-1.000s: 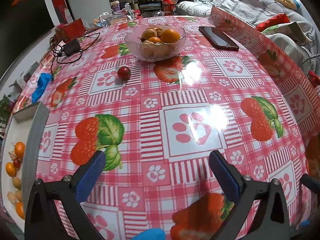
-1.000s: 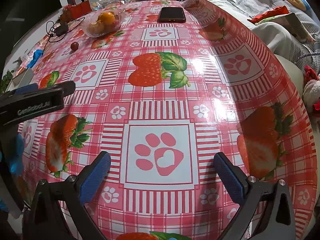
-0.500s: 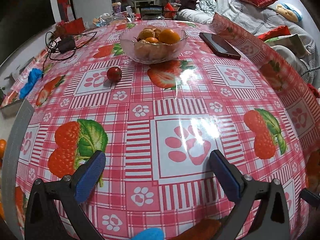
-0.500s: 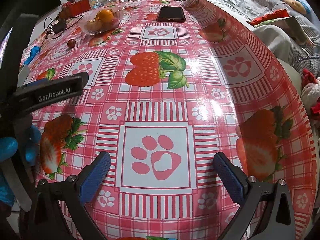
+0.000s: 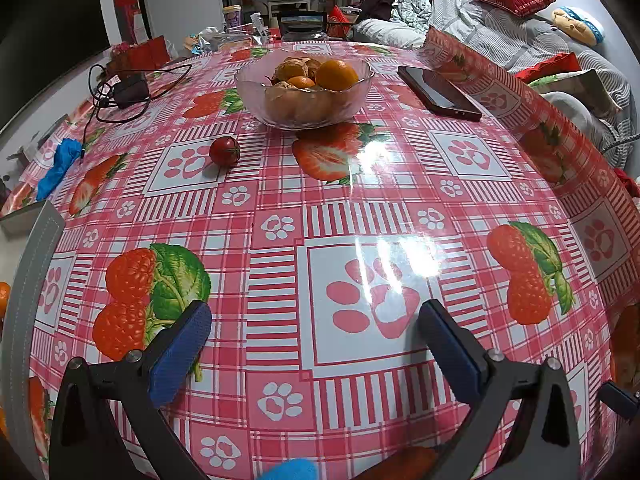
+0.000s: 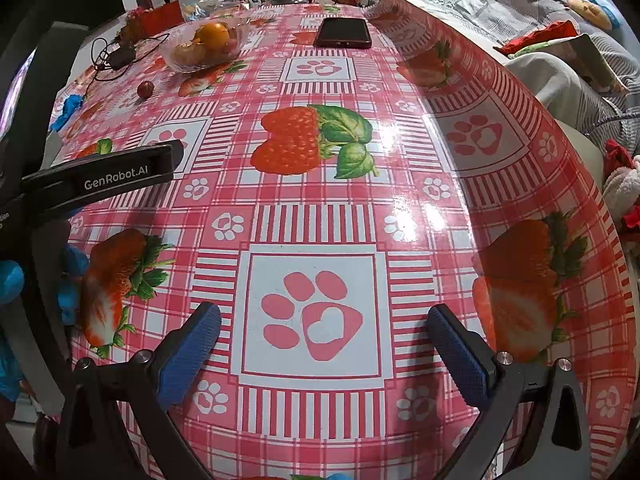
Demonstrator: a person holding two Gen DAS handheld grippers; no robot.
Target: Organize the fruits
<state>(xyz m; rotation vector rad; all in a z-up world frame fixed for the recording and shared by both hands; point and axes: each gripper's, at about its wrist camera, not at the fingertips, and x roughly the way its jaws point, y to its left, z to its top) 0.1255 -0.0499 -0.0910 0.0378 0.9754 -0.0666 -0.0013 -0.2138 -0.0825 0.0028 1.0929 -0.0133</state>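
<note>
A glass bowl (image 5: 304, 110) with oranges and other fruit stands at the far middle of the table; it also shows in the right wrist view (image 6: 208, 46). A small red fruit (image 5: 224, 151) lies alone in front of the bowl to the left, also in the right wrist view (image 6: 145, 89). My left gripper (image 5: 316, 336) is open and empty, above the cloth well short of the red fruit. My right gripper (image 6: 324, 332) is open and empty over a paw print. The left gripper's body (image 6: 100, 178) shows at the left of the right wrist view.
A black phone (image 5: 438, 88) lies right of the bowl. A charger with cable (image 5: 128, 88) and a blue cloth (image 5: 60, 164) lie at the far left. A grey tray edge (image 5: 28, 280) with an orange fruit (image 5: 3, 294) is at the left. A sofa stands beyond the right edge.
The left gripper has moved forward and to the right; the bowl and red fruit are nearer, and the tray has slid mostly out of view. The right gripper has barely moved.
</note>
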